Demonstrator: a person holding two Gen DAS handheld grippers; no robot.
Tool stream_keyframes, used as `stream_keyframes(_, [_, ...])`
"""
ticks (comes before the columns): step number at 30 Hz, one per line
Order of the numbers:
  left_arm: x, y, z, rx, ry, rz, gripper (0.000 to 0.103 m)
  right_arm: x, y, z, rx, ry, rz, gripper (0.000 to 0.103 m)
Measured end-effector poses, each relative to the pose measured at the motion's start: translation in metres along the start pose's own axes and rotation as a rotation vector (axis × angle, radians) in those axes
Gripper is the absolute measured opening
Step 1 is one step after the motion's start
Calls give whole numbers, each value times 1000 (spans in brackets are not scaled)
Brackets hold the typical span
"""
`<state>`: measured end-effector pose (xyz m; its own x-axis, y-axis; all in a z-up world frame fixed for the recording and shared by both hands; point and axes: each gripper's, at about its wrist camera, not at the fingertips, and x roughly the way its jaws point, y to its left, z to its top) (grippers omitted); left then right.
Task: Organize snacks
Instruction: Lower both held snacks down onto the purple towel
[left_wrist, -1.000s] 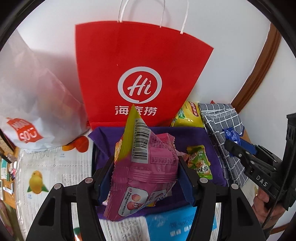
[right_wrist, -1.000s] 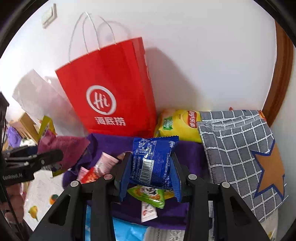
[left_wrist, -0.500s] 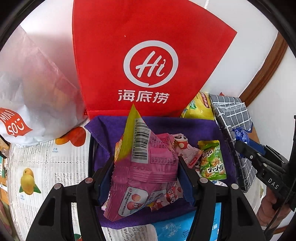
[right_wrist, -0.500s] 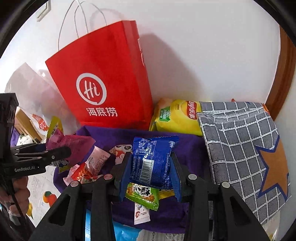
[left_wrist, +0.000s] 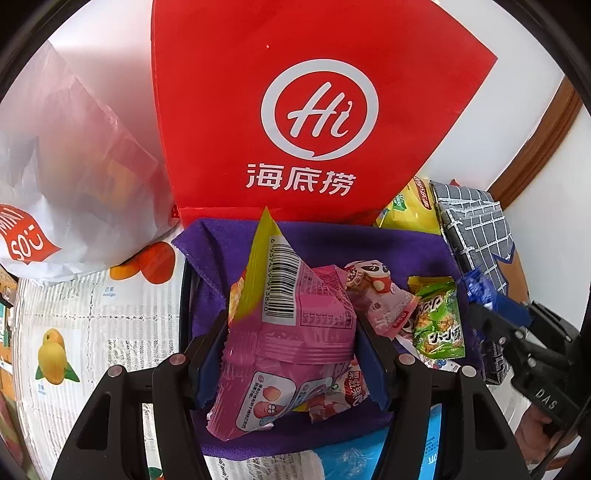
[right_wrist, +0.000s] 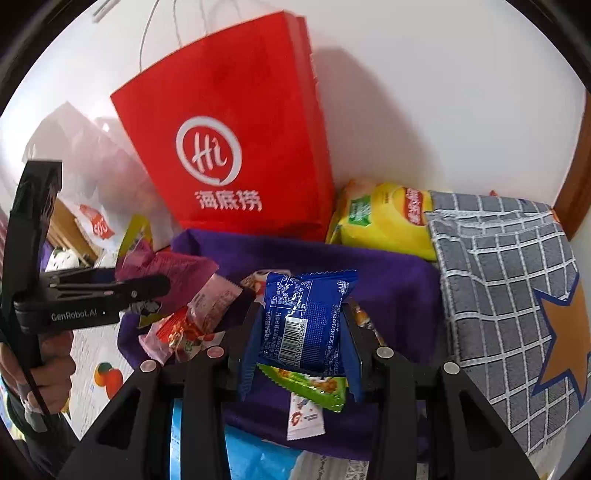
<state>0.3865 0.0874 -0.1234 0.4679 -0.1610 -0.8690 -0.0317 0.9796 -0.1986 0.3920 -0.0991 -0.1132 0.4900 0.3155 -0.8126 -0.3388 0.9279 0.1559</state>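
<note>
Red paper bag (left_wrist: 295, 110) w/ white "Hi" logo, upright at top centre, filling more of frame than a sec ago, handles now cropped out of left view. Below it, purple cloth (left_wrist: 399, 247) w/ loose snacks: green packet (left_wrist: 437, 325), pink panda packet (left_wrist: 384, 295). Pink snack pack (left_wrist: 291, 332), barcode up, centre frame, pinched in left gripper (left_wrist: 291, 350). Blue snack pack (right_wrist: 306, 317), centre of right view, clamped in right gripper (right_wrist: 299, 350). Both lower over cloth than before.
</note>
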Motion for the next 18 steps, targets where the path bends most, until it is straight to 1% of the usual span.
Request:
stream_keyframes(3, [3,0,-1,0,9,0,61,9,5,-2,-3,27,28,40])
stream_keyframes(10, [10,-3,-2,1,33,2,61,30,13,-8,-34,95,25,42])
stream_keyframes(14, [14,-4,-3,8,44,1,61,36,11,-9,-37,99,-5,44])
stream_keyframes(18, [20,-7,-5,10,59,0,61,38,10,-10,-39,100,-18,44])
